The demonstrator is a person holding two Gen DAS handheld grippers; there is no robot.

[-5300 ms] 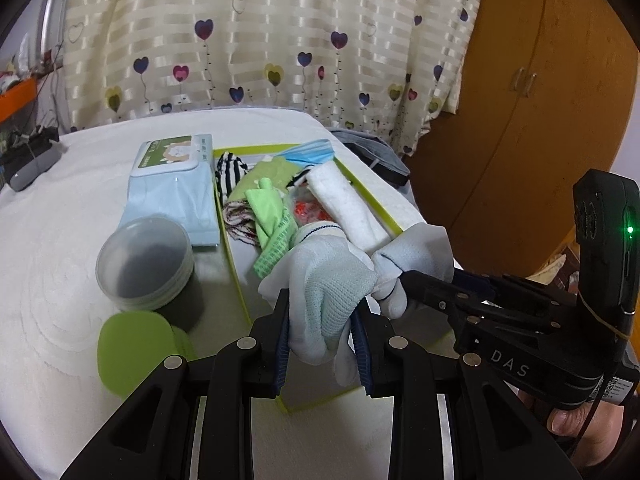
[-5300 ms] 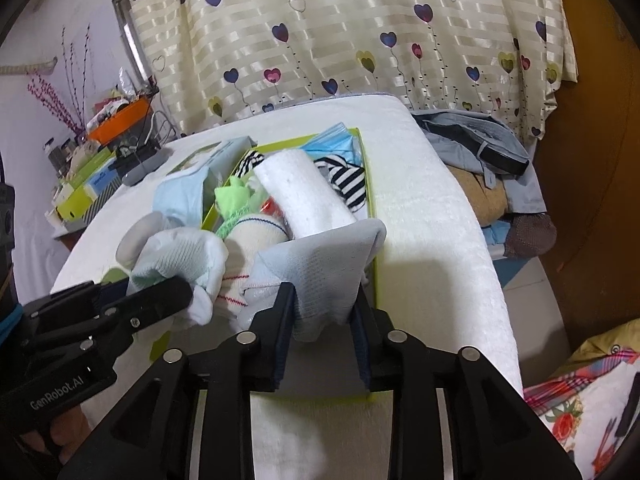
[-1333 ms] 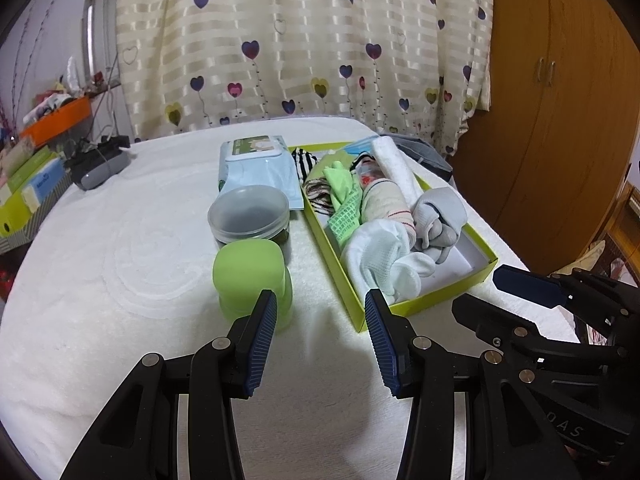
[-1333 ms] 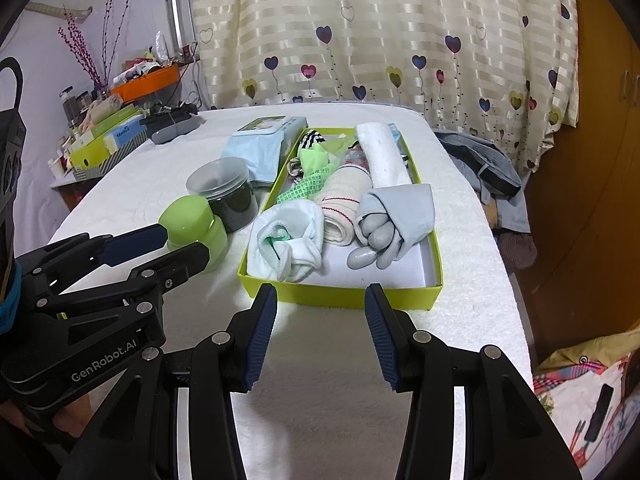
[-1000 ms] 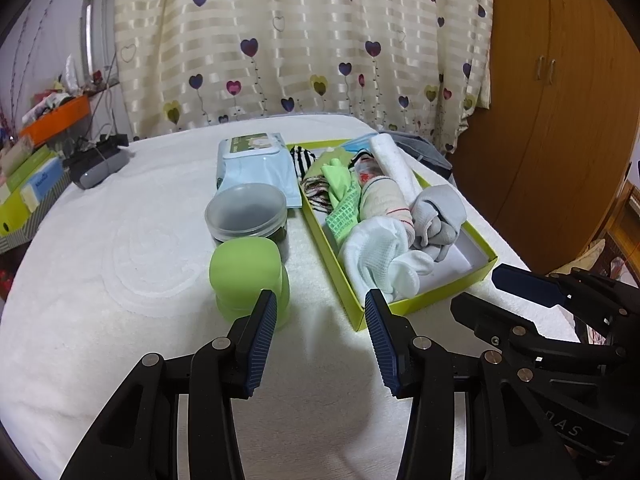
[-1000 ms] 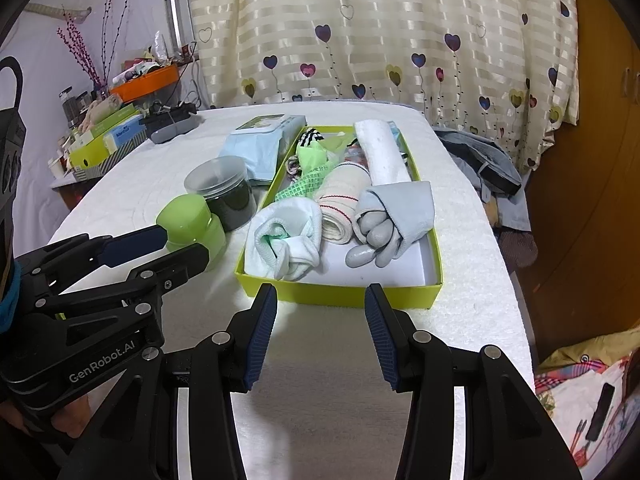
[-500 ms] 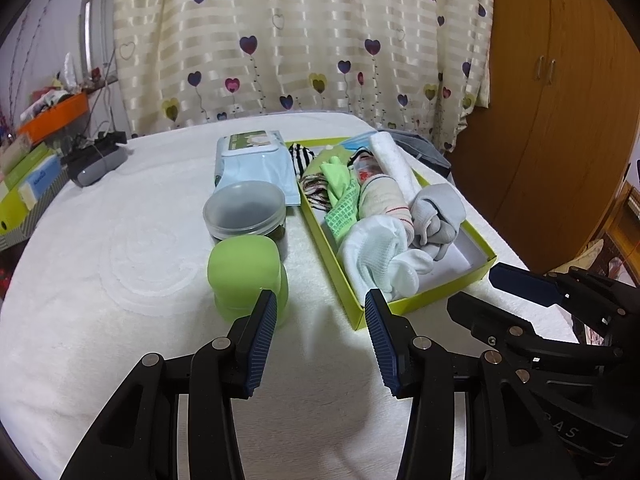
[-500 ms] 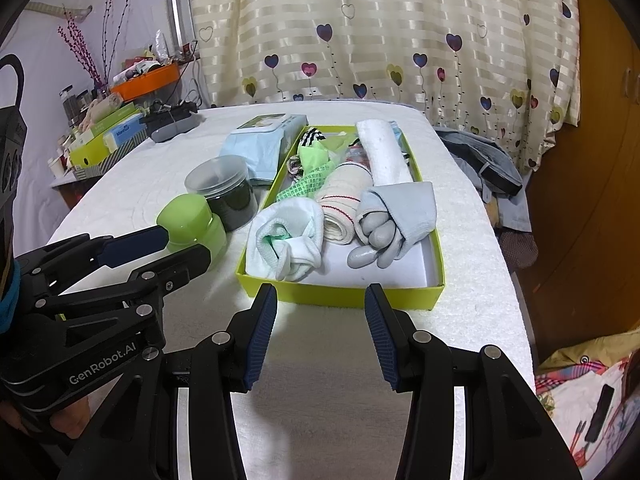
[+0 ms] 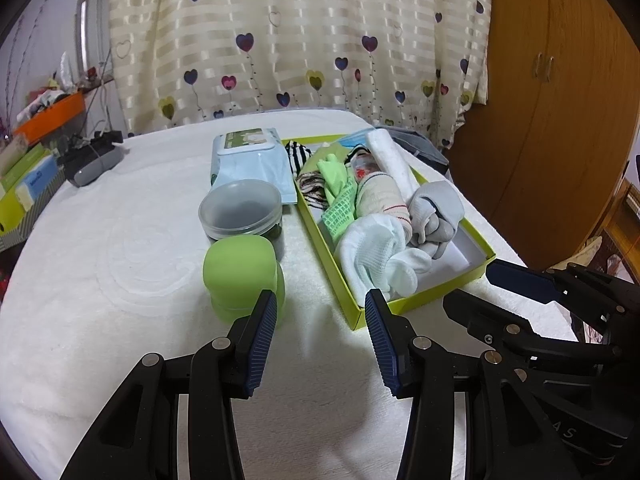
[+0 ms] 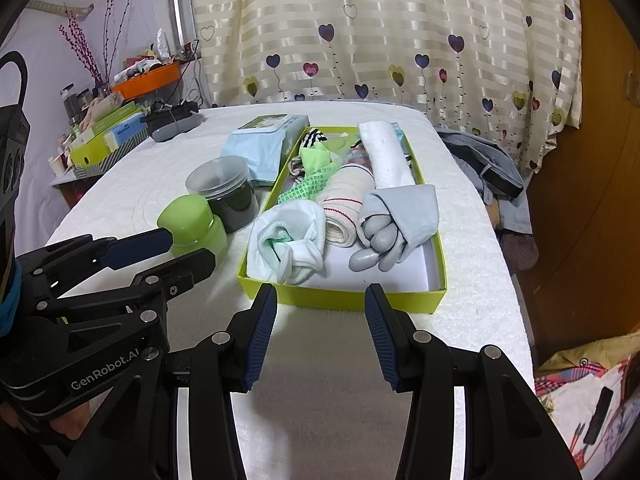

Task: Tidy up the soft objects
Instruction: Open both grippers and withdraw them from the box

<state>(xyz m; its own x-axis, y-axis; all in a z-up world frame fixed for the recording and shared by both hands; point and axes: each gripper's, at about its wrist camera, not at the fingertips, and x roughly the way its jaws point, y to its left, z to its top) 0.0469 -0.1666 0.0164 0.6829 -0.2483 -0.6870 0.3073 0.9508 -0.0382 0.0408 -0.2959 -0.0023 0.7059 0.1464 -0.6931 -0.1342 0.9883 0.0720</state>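
A lime green box (image 10: 340, 296) (image 9: 476, 266) on the white-covered table holds several soft items. A rolled white sock (image 10: 286, 240) (image 9: 378, 254) and a rolled grey glove (image 10: 394, 220) (image 9: 436, 212) lie at its near end. Behind them sit a cream roll with red stripes (image 10: 346, 200), a white towel roll (image 10: 384, 152), green cloths (image 10: 316, 160) and a striped sock (image 10: 314, 136). My left gripper (image 9: 320, 334) is open and empty, hovering before the box's near corner. Likewise open and empty, my right gripper (image 10: 320, 326) hangs just short of the box's near wall.
Left of the box stand a green capped bottle (image 9: 240, 276), a clear lidded jar (image 9: 242, 210) and a blue wipes pack (image 9: 250, 160). Boxes and clutter (image 10: 108, 136) sit at the far left. Clothing (image 10: 484, 164) lies off the table's right edge, by a wooden wardrobe (image 9: 560, 100).
About five seconds ago each gripper held a rolled item at the box; now both lie in the box and the grippers have pulled back, open. Nothing moved over the last second.
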